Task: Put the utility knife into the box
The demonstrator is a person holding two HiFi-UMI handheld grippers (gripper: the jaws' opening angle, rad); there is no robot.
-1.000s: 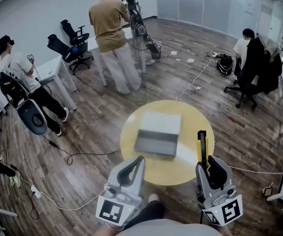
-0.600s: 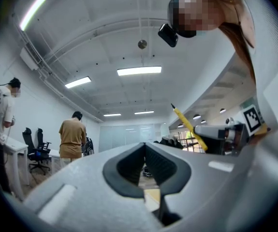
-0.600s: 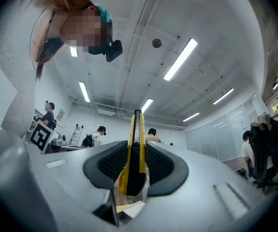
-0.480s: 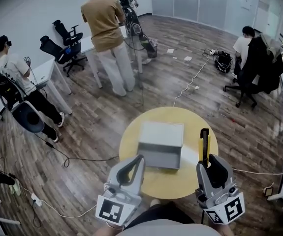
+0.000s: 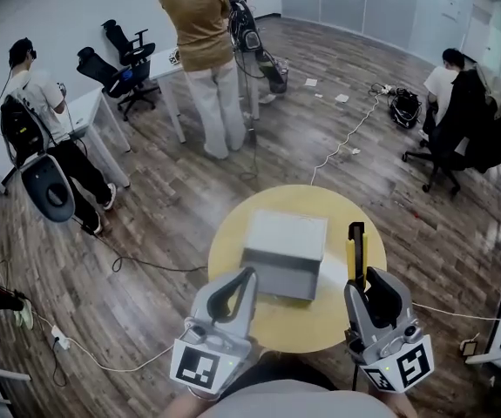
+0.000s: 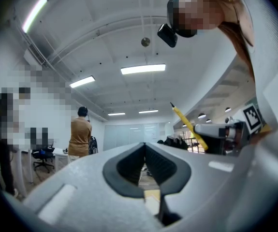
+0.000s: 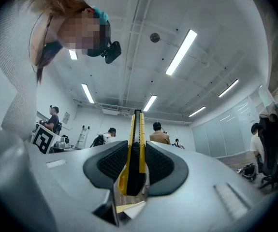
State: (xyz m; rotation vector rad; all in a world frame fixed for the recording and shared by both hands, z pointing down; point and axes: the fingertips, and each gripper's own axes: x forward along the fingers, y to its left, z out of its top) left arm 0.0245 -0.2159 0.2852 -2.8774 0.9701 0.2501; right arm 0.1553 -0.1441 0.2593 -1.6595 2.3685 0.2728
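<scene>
A grey box (image 5: 285, 238) stands in the middle of a round yellow table (image 5: 320, 316). My right gripper (image 5: 361, 279) hovers over the table's right side, shut on a yellow and black utility knife (image 5: 355, 249) that sticks out forward, to the right of the box. In the right gripper view the knife (image 7: 138, 124) stands up between the pads of the right gripper (image 7: 138, 145). My left gripper (image 5: 248, 273) is shut with nothing in it, its tips by the box's near edge. In the left gripper view the left gripper (image 6: 145, 145) has its tips together, and the knife (image 6: 189, 124) shows at right.
A standing person (image 5: 205, 50) works at a desk beyond the table. A seated person (image 5: 37, 111) is at left, another (image 5: 459, 94) at far right. Office chairs (image 5: 119, 68) and cables (image 5: 145, 264) lie across the wooden floor.
Both grippers have moved forward over the table towards the box. The knife stays gripped in the right one. The left jaws stay together.
</scene>
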